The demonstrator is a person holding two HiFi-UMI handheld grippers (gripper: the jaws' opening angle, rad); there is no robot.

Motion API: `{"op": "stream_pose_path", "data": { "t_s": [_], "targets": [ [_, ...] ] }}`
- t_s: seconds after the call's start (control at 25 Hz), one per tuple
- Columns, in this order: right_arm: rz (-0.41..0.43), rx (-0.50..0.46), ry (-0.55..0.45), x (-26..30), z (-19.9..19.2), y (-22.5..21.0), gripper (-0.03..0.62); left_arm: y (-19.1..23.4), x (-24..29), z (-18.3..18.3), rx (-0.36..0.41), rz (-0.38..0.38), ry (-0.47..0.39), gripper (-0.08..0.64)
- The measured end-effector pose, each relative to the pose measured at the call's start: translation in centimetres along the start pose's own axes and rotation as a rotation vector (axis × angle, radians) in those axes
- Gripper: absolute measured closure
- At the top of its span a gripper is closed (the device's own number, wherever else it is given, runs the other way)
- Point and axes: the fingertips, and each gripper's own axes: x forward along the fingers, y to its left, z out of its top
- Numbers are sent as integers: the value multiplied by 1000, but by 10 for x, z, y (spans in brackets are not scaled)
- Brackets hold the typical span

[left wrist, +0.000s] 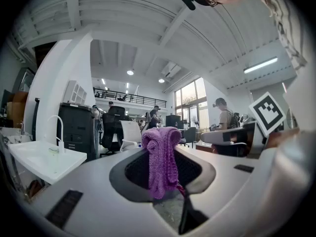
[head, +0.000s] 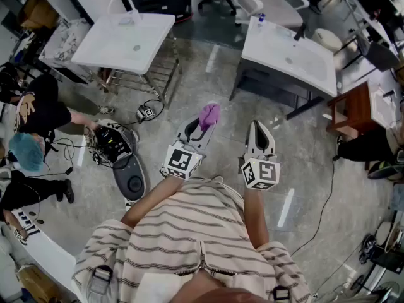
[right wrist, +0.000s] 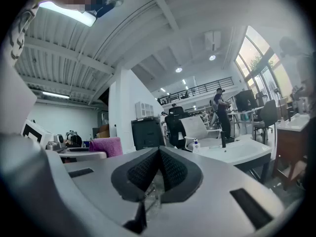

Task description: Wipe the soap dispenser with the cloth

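Approach step: left hand-held gripper [head: 202,128] clamps the purple knitted cloth [head: 209,113]; right hand-held gripper [head: 258,128] is closed and empty. The small blue-capped soap dispenser [head: 261,19] stands at 1 o'clock on the white sink tabletop [head: 315,68], well apart. Next, carry the cloth to it.

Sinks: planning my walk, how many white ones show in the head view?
2: left sink, top left with a looped faucet; right sink, top right by an office chair. Others may be hidden.

Fuzzy knitted cloth [left wrist: 160,157]; left hand-held gripper [head: 198,130] of smooth matt plastic, pads [left wrist: 189,170] finely textured.
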Motion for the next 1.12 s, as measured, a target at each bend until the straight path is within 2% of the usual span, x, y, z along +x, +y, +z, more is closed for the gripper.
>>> {"op": "stream_pose_path", "data": {
  "t_s": [0.52, 0.84, 1.12],
  "targets": [
    [85, 3, -33, -7, 12, -37, 588, -41, 33, 7, 23, 58, 0, 448],
    [70, 12, -37, 0, 11, -54, 588, -50, 57, -4, 14, 30, 28, 448],
    [39, -6, -27, 42, 5, -78, 588, -30, 105, -19, -1, -6, 19, 448]
  ]
}}
